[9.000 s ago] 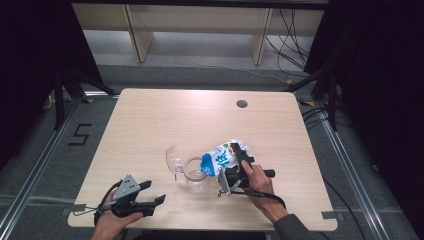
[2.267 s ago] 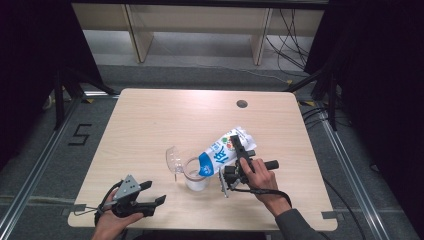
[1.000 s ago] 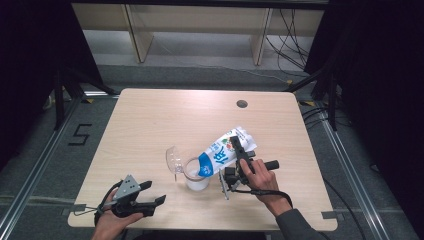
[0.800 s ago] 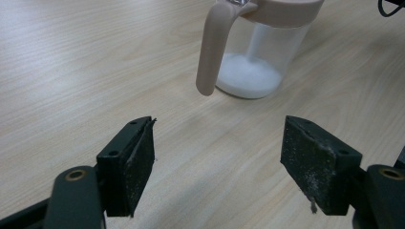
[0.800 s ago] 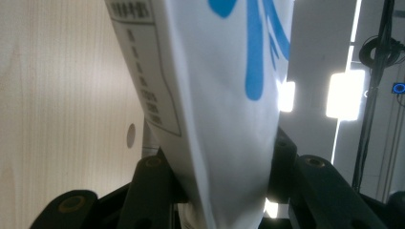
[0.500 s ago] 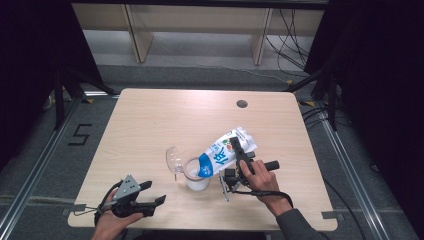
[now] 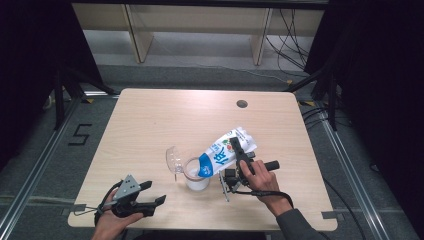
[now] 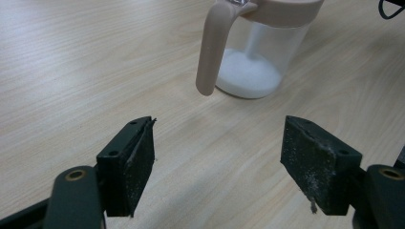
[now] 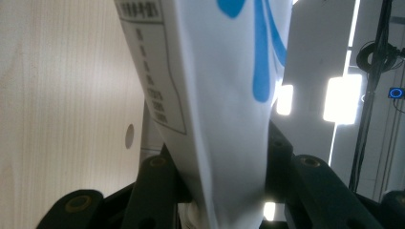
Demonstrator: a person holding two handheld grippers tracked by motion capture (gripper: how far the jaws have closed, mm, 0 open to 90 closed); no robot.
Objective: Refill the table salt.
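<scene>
Two grips, yours: right gripper (image 7: 235, 159) squeezed tighter on the blue-lettered, unreadable pouch (image 7: 224, 152); left gripper (image 7: 150, 195) agape, empty.

pouch (image 7: 225, 152): white, blue print | jug (image 8: 253, 52): clear, beige handle | table (image 7: 150, 125): pale wood

— Anything readable from where you stand?

— On the grey floor left of the light wooden table (image 7: 150, 120) a black "5" floor marking (image 7: 80, 135) is taped down. The white and blue pouch (image 7: 222, 155) that my right gripper (image 7: 235, 172) clamps carries large blue characters, too small for me to read.

— And close up?

— In the right gripper view the pouch (image 9: 215, 95) bears a framed block of small print (image 9: 153, 71), too blurred to read.
</scene>
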